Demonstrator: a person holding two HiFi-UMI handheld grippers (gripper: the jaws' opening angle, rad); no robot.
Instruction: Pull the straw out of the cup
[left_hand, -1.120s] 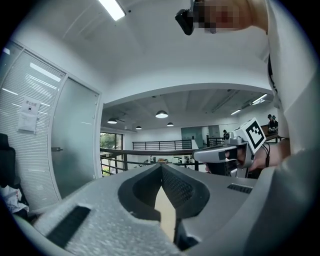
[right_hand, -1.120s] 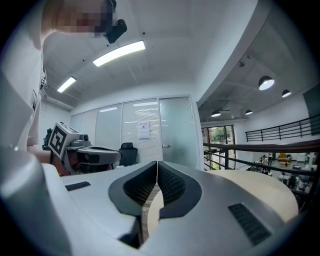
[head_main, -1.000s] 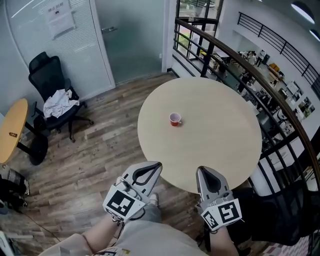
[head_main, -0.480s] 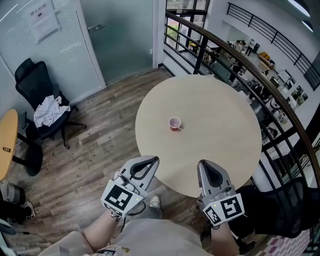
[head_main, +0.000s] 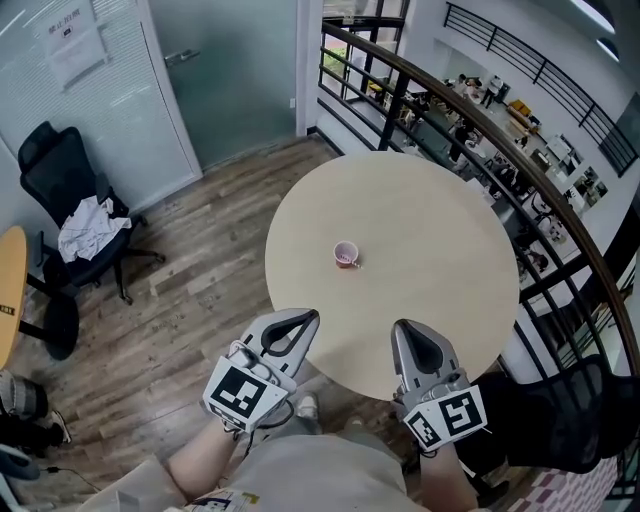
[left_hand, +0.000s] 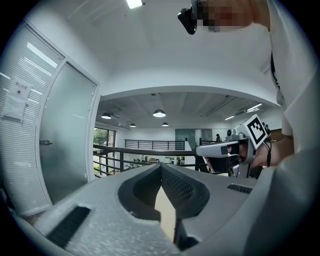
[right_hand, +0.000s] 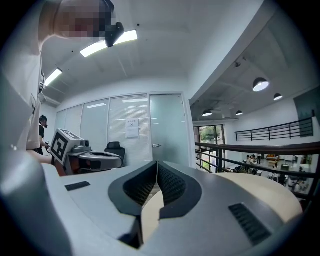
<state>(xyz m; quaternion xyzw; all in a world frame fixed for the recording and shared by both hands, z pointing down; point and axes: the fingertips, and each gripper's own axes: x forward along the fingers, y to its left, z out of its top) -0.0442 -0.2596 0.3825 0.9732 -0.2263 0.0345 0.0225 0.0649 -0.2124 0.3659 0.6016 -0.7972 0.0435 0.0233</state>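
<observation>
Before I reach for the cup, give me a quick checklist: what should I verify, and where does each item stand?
1. Cup upright on the table: ok, it stands mid-table.
2. Straw in the cup: cannot tell, too small.
3. Left tool open: not ok, jaws shut, empty.
4. Right tool open: not ok, jaws shut, empty.
5. Tools at the cup: not ok, both by the near table edge, apart from it.
</observation>
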